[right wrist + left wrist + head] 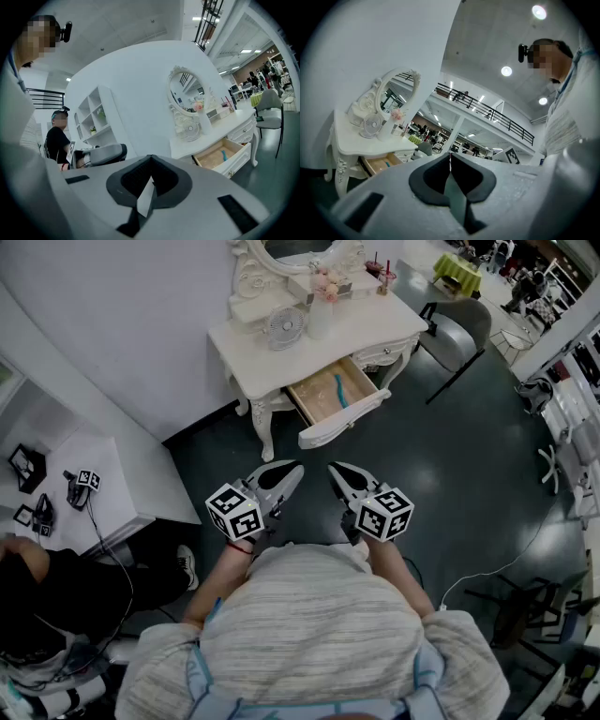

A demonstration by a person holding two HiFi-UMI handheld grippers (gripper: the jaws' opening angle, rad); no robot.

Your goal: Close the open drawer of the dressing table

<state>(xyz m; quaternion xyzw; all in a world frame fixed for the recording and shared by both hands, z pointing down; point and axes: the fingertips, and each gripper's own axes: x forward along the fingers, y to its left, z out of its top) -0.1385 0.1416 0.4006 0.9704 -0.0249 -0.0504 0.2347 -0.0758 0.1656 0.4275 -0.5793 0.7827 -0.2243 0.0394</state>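
Standing well short of the dressing table [246, 337], the left gripper [292, 468] and right gripper [336, 468] are closed, empty. Its drawer [345, 418] juts open toward them. Pushing one corner could skew and jam it.

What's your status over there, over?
Left hand-held gripper shut, empty; right hand-held gripper same. Drawer open, well ahead, untouched. Nothing seen in the way.
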